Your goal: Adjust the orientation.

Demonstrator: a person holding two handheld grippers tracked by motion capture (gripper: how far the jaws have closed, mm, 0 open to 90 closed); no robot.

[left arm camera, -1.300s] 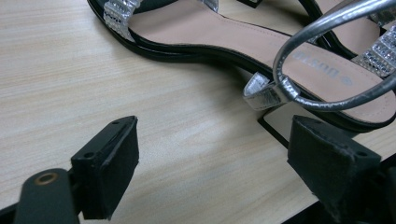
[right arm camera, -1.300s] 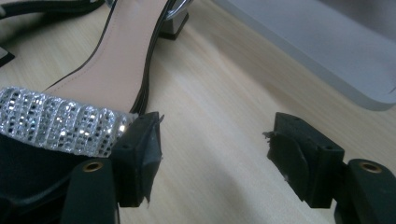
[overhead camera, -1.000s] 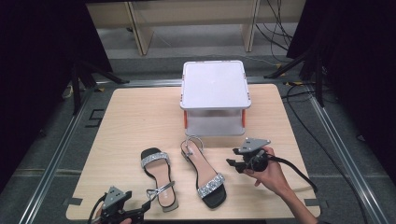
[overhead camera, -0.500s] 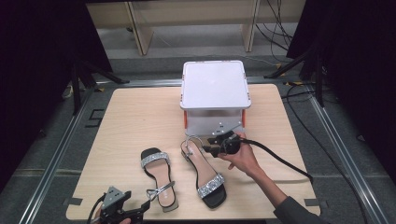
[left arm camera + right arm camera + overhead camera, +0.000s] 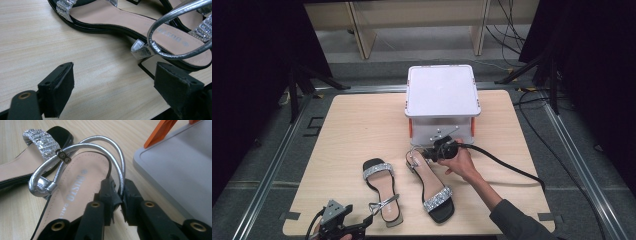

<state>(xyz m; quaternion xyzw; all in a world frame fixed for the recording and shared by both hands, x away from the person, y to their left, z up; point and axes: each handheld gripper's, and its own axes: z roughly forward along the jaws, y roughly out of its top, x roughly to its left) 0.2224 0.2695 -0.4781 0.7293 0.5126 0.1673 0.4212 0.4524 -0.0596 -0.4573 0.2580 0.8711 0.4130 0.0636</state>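
The person is leaning over the wooden table (image 5: 352,125), working on a pair of black sandals with glittery toe bands. The right gripper (image 5: 120,195) is pinching the thin silver ankle strap (image 5: 110,147) of the right-hand sandal (image 5: 432,185) at its heel end; its jaws have just been closing, and the strap is now squeezed between the two black pads. That sandal is lying flat on the table just in front of the grey lidded box (image 5: 442,92) with the orange feet, heel toward the box, toe toward the person.

The other sandal (image 5: 382,187) is lying just beside it to the left, nearer the front edge. The left gripper (image 5: 343,222) is waiting close to that sandal's heel with its jaws spread wide and nothing between them (its own looped strap (image 5: 180,32) is sitting just ahead of the pads).

The shoe looks light, so I would judge a strap grip enough to lift it. The strap is soft and smooth, though, and will probably flex and let the sole swing or tip, toe hanging down. A pinch low on the strap, close to where it meets the heel, should be steadying it best; the stiff sole edge at the heel would be the firmer alternative. The sparkly band seems the part most easily scuffed.
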